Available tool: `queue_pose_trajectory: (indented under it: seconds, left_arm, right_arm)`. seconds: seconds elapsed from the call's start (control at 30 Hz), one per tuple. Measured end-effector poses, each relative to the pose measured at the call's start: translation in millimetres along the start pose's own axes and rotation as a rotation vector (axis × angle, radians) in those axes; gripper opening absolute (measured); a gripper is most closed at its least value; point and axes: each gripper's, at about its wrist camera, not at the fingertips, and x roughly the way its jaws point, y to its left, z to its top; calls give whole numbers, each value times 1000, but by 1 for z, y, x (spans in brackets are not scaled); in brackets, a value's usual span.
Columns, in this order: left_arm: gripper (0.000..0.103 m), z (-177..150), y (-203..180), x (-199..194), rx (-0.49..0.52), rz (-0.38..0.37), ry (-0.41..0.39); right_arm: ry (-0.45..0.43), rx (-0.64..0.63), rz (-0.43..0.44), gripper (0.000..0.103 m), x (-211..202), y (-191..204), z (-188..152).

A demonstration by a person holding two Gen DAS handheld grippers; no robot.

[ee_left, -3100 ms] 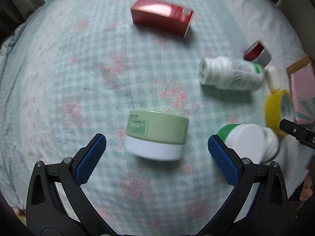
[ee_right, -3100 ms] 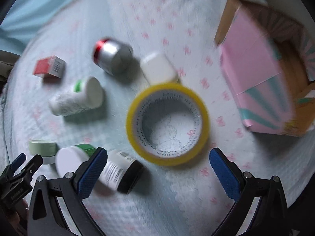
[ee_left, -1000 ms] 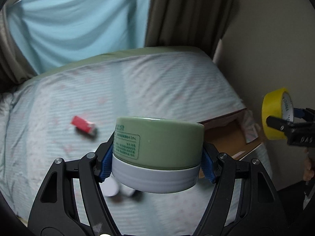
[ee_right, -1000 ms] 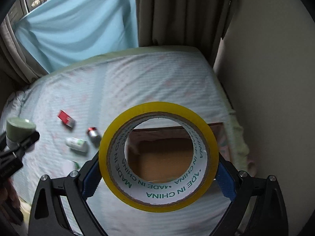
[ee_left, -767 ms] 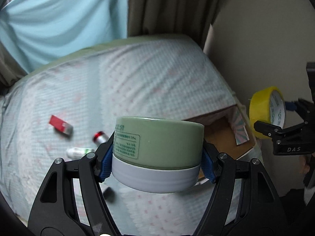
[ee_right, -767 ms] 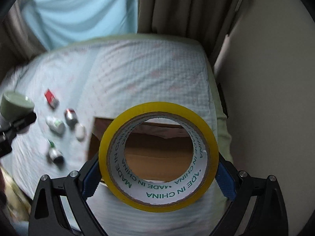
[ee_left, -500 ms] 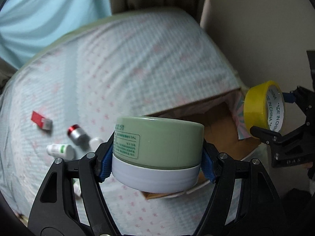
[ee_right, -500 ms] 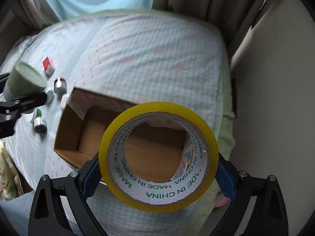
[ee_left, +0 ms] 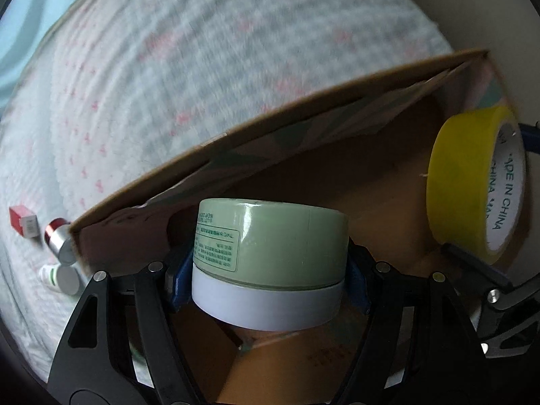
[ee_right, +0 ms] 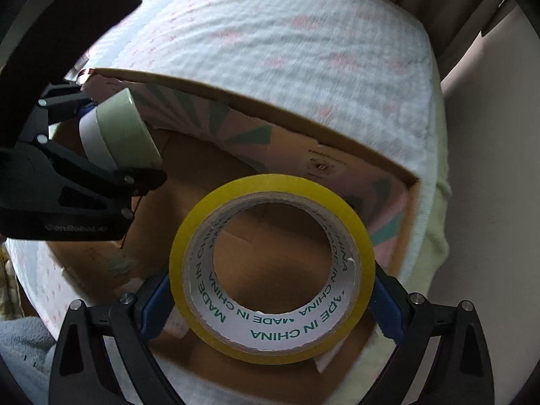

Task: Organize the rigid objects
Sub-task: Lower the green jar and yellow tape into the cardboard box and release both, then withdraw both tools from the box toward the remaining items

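Note:
My left gripper (ee_left: 270,285) is shut on a green jar with a white base (ee_left: 270,246) and holds it just above the open cardboard box (ee_left: 270,125). The jar also shows in the right wrist view (ee_right: 118,131), over the box's left part. My right gripper (ee_right: 271,303) is shut on a yellow tape roll (ee_right: 271,347), held over the middle of the box (ee_right: 320,128). The roll shows at the right of the left wrist view (ee_left: 462,182).
The box lies on a bed with a pale checked cover (ee_left: 202,50). Left of the box lie a small red carton (ee_left: 22,224), a silver can with a red end (ee_left: 59,244) and a white bottle (ee_left: 59,276). A wall (ee_right: 489,168) stands right of the bed.
Both grippers have come down toward the box with their objects still held. The box now fills most of both views, and the loose items have slid to the left edge.

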Motion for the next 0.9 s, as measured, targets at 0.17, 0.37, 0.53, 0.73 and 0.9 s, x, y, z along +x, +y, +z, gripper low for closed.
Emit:
queue_pose_trajectory:
  seconds: [0.17,0.37,0.53,0.73,0.9]
  left_arm:
    - [70,0,-3,11,16,25,6]
    - [103,-5,2,-19,4,49,-77]
    - [103,-14,17,-26,-37,30,-72]
    - [103,-28,29,-41,-49,25,-95]
    - [103,-35,42,-68,-60,24,-130]
  right_arm:
    - [-16,-6,38,97,11,2,0]
    - [-35,-21,64,103,6,9,-6]
    - [-65,-1,25,103,-10,10,-14]
    - [-72,12,-24,103,-36,17,-17]
    - [-82,23,-46,103,-59,26,-16]
